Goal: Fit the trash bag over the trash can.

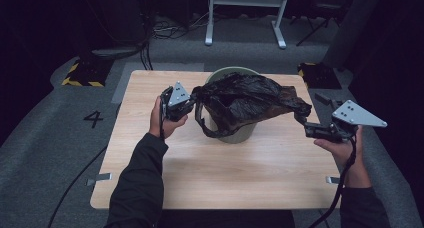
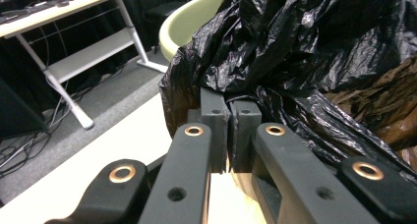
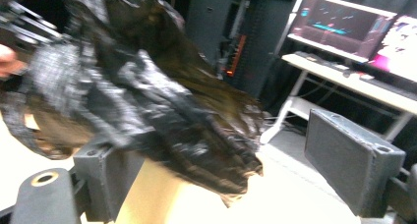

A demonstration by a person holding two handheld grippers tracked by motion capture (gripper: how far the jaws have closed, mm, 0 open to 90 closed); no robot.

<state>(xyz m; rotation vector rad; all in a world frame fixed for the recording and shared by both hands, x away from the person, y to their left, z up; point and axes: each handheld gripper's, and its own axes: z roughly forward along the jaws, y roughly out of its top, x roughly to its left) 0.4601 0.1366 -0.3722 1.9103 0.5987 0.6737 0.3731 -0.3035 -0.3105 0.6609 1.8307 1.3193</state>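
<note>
**Black bag stretched over green bin on wooden table**

Dark room, grey carpeted floor, white-legged desk frame [image 1: 245,13] at the back. Pale wooden table [image 1: 200,173] in the middle, bare apart from a pale green bin [image 1: 235,134] standing upright near the far edge. Black plastic bag [image 1: 250,100] draped across the bin's top, crumpled and glossy, spread wider than the rim, one looped handle hanging down the bin's front.

Left gripper [image 1: 190,105] at the bag's left edge, level with the rim, jaws pressed together on a fold of the black film; in the left gripper view the two pads [image 2: 216,121] nearly meeting, plastic pinched between them, green rim [image 2: 189,22] just behind. Left hand [image 1: 167,120] wrapped around the gripper body, dark sleeve running down to the bottom edge.

Right gripper [image 1: 301,119] off the table's right side, just beside the bag's right tip, jaws spread wide. In the right gripper view, blurred bag [image 3: 162,121] lying against the left pad [image 3: 105,177], right pad [image 3: 351,162] well apart from the film, nothing pressed between the two. Monitors [image 3: 354,25] glowing on a desk behind.
</note>
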